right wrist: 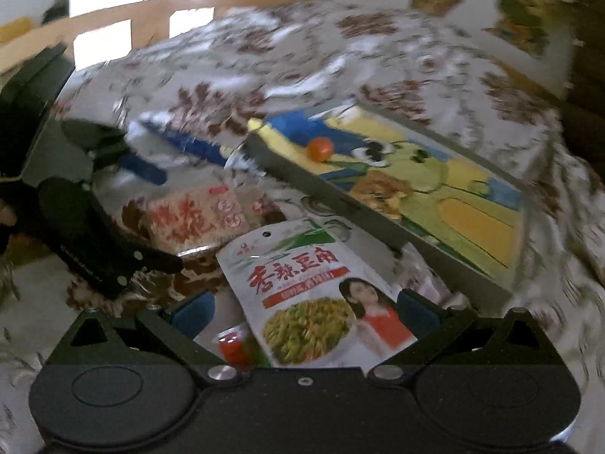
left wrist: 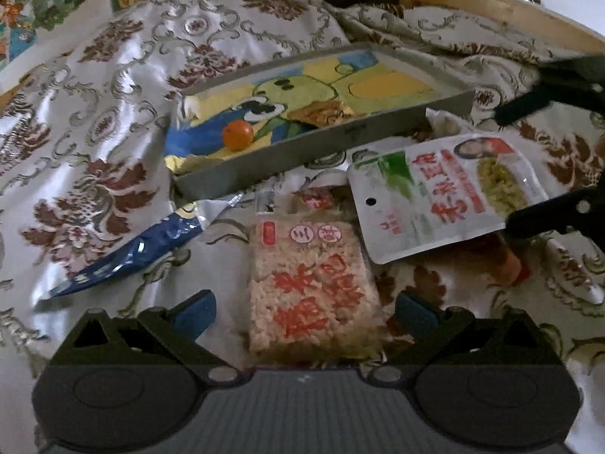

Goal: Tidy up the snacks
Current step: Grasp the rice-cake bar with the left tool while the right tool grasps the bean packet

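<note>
Grey tray (left wrist: 264,166), one orange ball (left wrist: 237,135), three packets (left wrist: 314,287)

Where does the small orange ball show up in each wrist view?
Left wrist: orange ball lies left of centre, inside the tray's near-left end.
Right wrist: orange ball lies just above centre, at the tray's far-left end.
Shared landmark: the tray's cartoon print.

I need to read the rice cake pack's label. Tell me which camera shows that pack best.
Left wrist view. The rice cake pack lies sharp and unobstructed between the open left gripper. In the right wrist view it is small, blurred, and partly covered by the bean pouch.
</note>
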Available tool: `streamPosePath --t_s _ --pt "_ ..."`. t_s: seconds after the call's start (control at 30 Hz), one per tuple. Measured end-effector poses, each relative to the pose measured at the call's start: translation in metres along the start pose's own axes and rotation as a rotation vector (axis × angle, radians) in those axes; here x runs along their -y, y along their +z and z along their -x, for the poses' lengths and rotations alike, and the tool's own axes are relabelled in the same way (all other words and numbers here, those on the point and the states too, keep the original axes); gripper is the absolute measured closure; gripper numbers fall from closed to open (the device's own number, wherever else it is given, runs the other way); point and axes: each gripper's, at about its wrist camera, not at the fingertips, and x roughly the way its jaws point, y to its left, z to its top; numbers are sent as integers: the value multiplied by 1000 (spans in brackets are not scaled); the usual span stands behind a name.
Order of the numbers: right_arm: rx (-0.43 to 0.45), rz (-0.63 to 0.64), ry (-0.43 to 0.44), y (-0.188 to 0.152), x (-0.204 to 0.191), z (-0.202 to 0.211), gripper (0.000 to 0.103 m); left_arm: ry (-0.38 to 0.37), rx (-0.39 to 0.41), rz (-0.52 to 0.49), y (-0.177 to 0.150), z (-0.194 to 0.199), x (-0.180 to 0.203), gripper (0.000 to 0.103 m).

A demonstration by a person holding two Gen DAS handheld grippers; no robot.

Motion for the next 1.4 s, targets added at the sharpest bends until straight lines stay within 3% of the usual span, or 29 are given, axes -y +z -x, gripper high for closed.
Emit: streamPosePath --t_s 0.3,0.43,0.6,0.77,1.13,1.4 --pt "-135 155 153 25 14 -50 1 -20 -16 -45 8 -19 -2 1" --pt "-196 166 225 37 17 -65 1 -39 -31 -55 12 -23 -7 12" --pt "-252 287 250 43 3 -72 1 -58 -33 -72 11 -24 -7 18" --pt "-280 380 195 40 -10 -80 5 -56 -36 -51 11 -23 -8 22" --pt "-199 252 150 31 2 -65 8 -39 -41 7 11 -17 -10 26" --pt "-120 196 134 28 -1 -48 8 -48 -28 105 8 -7 -22 27"
